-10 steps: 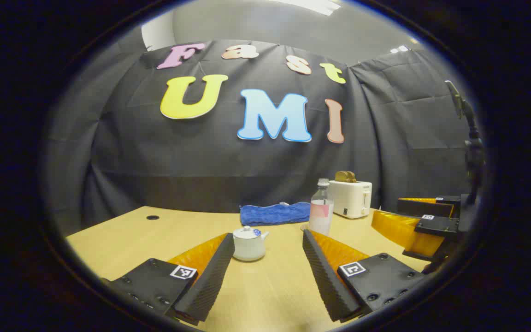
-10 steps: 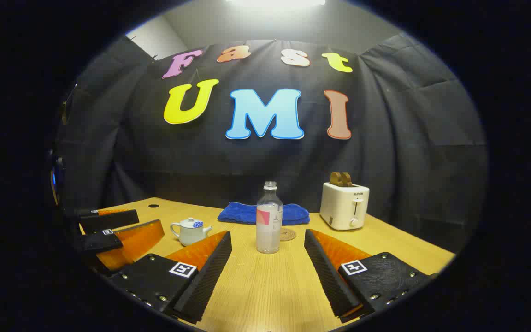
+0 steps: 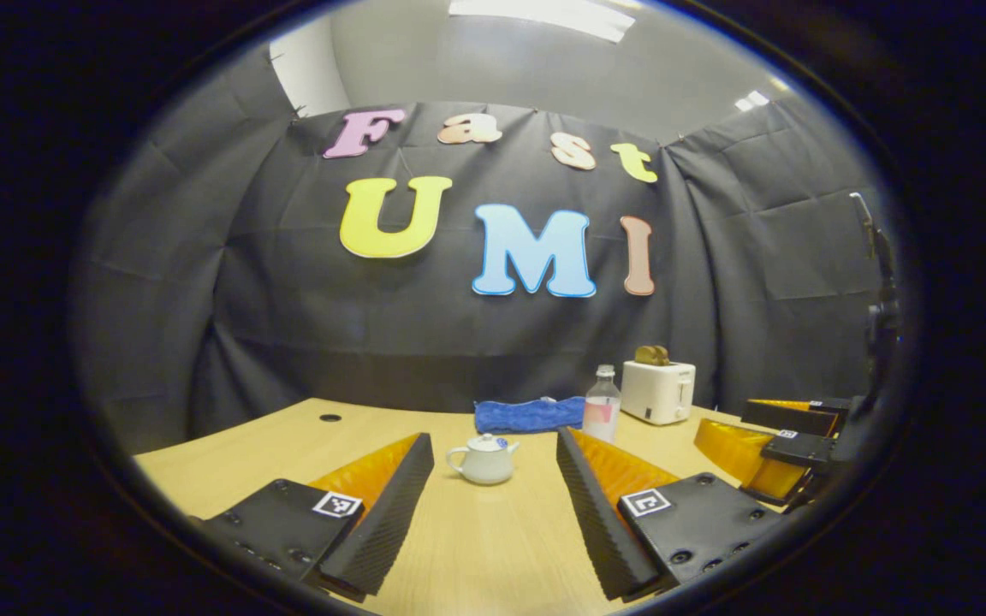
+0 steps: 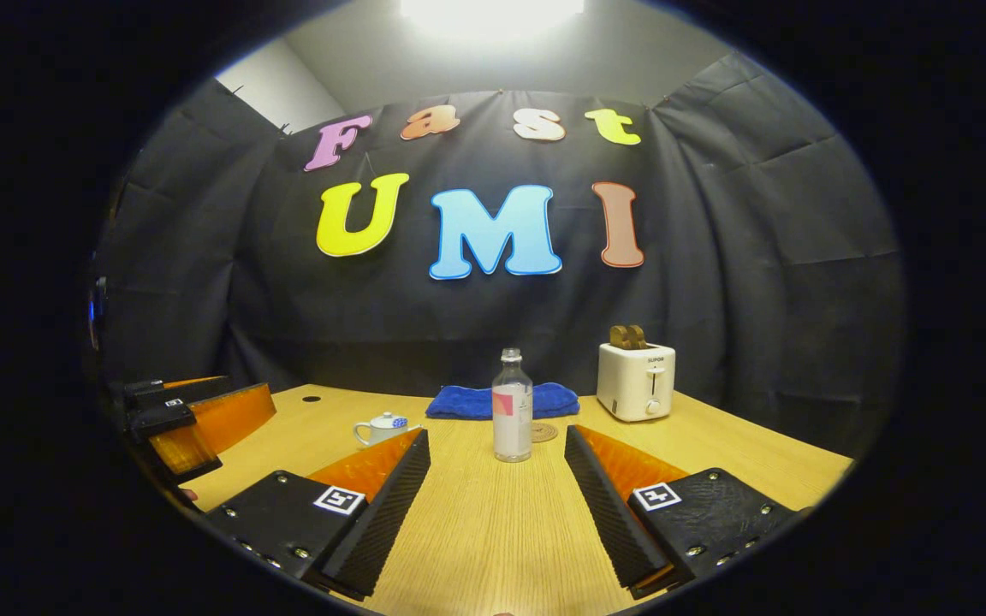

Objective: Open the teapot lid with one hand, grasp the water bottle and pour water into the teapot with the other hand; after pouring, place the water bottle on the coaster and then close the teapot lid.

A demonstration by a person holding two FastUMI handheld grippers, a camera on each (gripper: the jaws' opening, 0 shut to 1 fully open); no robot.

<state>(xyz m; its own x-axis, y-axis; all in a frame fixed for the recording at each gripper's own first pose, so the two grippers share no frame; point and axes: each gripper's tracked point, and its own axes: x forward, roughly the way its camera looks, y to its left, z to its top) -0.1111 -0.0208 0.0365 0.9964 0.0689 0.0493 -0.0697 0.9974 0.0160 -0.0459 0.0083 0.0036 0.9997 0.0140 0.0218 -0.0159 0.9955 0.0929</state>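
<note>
Both tools are spread wide and grip nothing: the left tool (image 3: 493, 505) sits low in the left gripper view, the right tool (image 4: 497, 505) low in the right gripper view. Beyond them, the teapot (image 3: 484, 460) stands centre frame on the desk (image 3: 467, 556), lid (image 3: 487, 442) on. The water bottle (image 4: 512, 417) stands upright at centre, the coaster (image 4: 543, 432) just behind it. At the back lie a blue cloth (image 4: 501, 400) and a toaster (image 4: 635, 382). The opening reach appears to be in hand; next, the left tool must close on the lid knob.
</note>
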